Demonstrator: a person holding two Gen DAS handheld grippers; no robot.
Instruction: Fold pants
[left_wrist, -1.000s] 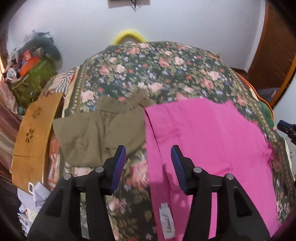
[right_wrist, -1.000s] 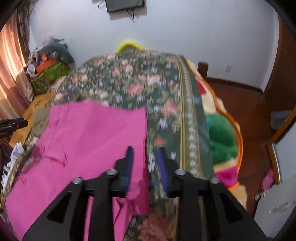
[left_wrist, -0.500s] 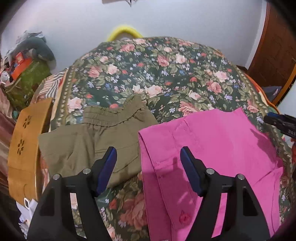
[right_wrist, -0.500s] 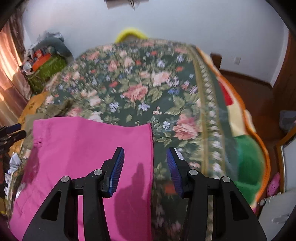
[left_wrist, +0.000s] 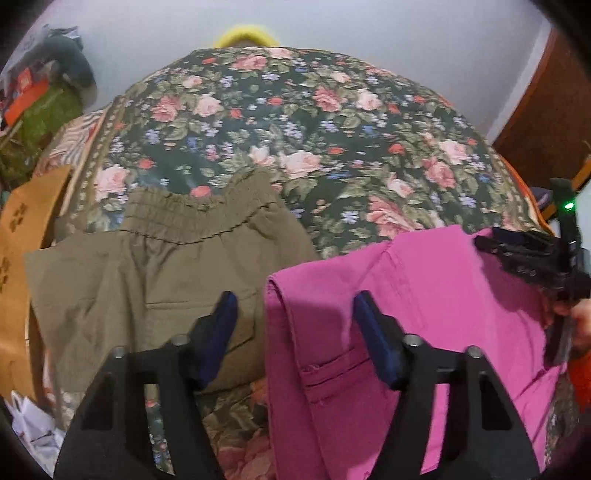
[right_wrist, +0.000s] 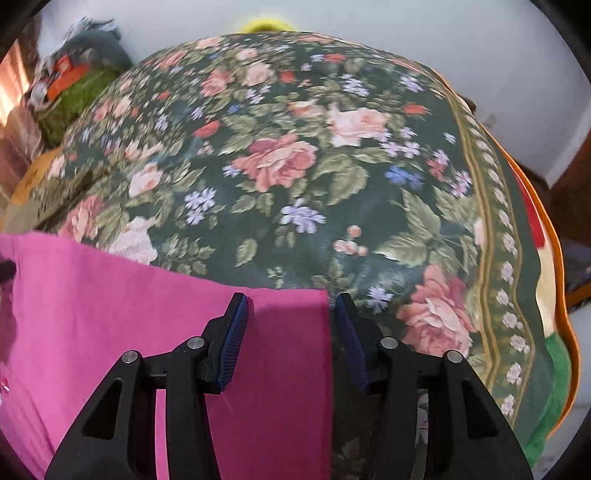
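Observation:
Pink pants (left_wrist: 424, 295) lie flat on the floral bedspread (left_wrist: 295, 122), waistband and belt loop at the lower left. My left gripper (left_wrist: 293, 325) is open, its jaws straddling the pants' left edge at the waistband, low over the cloth. In the right wrist view the pants (right_wrist: 110, 295) fill the lower left. My right gripper (right_wrist: 290, 325) is open, its jaws straddling the pants' far right corner. The right gripper also shows at the right edge of the left wrist view (left_wrist: 532, 254).
Folded olive-green pants (left_wrist: 147, 277) lie just left of the pink ones. A wooden board (left_wrist: 22, 258) stands at the bed's left side, with clutter and a green bag (left_wrist: 40, 114) beyond. The bed's right edge (right_wrist: 535, 240) drops to the floor.
Both grippers have moved forward and down towards the pants. Both have opened wider. The left now straddles the waistband edge, the right the far corner.

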